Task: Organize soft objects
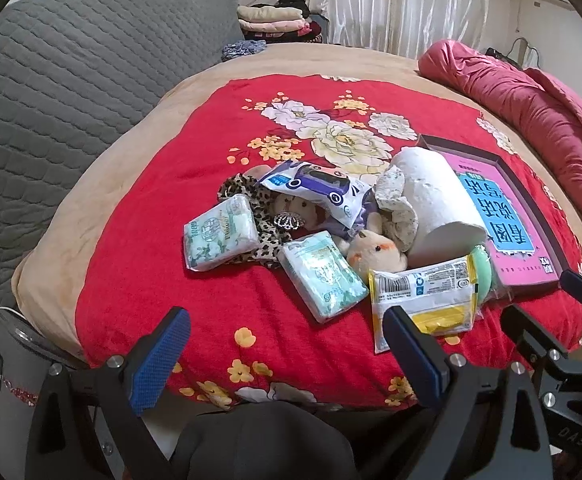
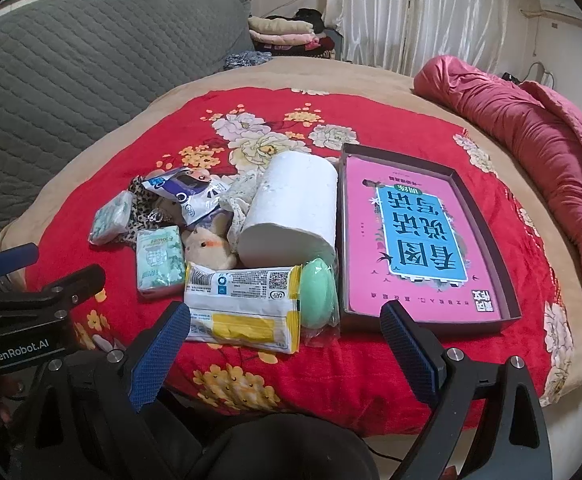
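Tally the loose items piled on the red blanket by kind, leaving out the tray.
Green tissue packs: 2
Wipe packets: 2, blue-white and yellow-white
Paper roll: 1
Plush toys: 2
Green sponge: 1
Leopard-print cloth: 1
Lace cloth: 1
Total: 10

A bedroom in a home.
A bed spread with a red floral blanket (image 1: 291,340), a grey quilted headboard cover (image 1: 71,80), a rolled crimson duvet (image 2: 531,140), folded clothes stacked on a stand (image 1: 271,18) and white pleated curtains (image 2: 411,12) show it.
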`<state>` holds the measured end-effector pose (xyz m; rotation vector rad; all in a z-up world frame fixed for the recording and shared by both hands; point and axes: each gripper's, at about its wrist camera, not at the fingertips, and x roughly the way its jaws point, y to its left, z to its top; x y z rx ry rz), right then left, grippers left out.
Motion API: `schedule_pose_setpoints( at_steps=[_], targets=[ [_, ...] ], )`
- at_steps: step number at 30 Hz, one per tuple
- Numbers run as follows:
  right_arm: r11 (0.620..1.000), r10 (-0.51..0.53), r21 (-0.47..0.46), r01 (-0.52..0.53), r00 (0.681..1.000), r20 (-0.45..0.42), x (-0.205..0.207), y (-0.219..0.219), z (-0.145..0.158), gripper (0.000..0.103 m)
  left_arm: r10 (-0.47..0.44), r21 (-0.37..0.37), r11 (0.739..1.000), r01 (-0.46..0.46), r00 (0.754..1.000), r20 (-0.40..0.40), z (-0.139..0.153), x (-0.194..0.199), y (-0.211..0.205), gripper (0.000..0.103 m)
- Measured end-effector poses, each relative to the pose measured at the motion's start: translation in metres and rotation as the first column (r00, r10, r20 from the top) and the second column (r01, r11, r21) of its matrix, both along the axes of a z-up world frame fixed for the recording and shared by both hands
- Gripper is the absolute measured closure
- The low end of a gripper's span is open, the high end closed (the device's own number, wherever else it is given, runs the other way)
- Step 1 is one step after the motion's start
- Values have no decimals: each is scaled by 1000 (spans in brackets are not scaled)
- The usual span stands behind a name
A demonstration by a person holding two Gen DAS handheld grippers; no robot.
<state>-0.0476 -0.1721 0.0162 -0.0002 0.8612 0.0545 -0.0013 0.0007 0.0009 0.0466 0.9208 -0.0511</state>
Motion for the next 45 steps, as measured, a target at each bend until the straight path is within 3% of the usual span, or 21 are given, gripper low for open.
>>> schedule_pose_setpoints(
  at_steps=[45],
  targets=[
    [1000,1,29,-1,1000,-12,-1,-7,-3,7,-17,-25,1000,17,1000,-17,-3,2,1,6]
  ],
)
